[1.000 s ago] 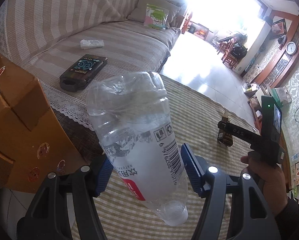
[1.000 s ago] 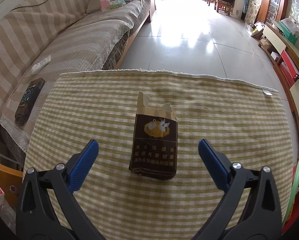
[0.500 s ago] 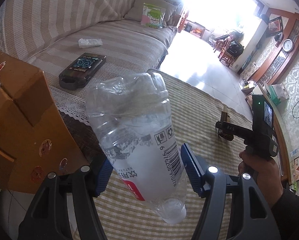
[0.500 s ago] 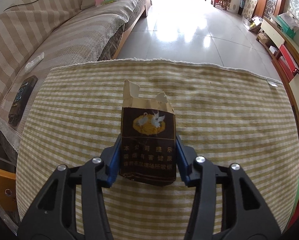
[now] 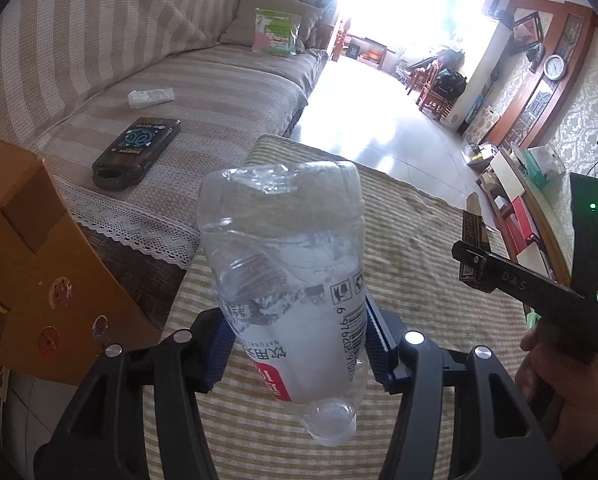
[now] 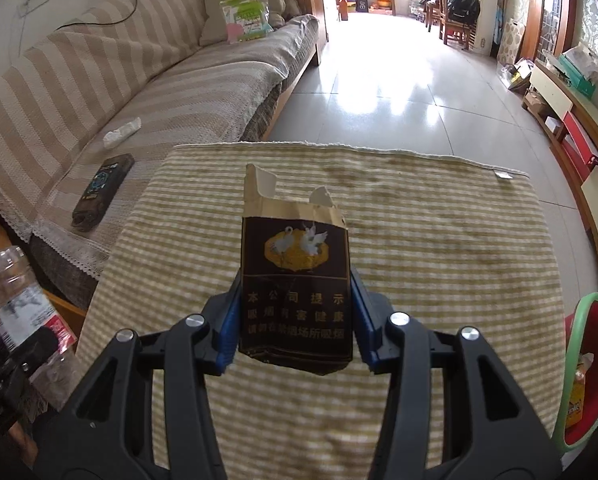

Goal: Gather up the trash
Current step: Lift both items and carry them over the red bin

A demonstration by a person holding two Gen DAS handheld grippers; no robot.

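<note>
The torn cigarette pack (image 6: 297, 292) stood upright, clear of the striped cloth (image 6: 439, 272), clamped at its lower sides between the blue pads of the right gripper (image 6: 297, 332), whose jaws had just been closing and now pressed on it. That gripper pointed steeply downward over the cloth-covered table. The crushed plastic bottle (image 5: 287, 280) hung cap-down in the left gripper (image 5: 299, 350), whose jaws had just been tightening on its labelled body. The right hand (image 5: 559, 392) gripped its handle beside the left gripper. A cardboard box (image 5: 31, 272) stood at the left.
</note>
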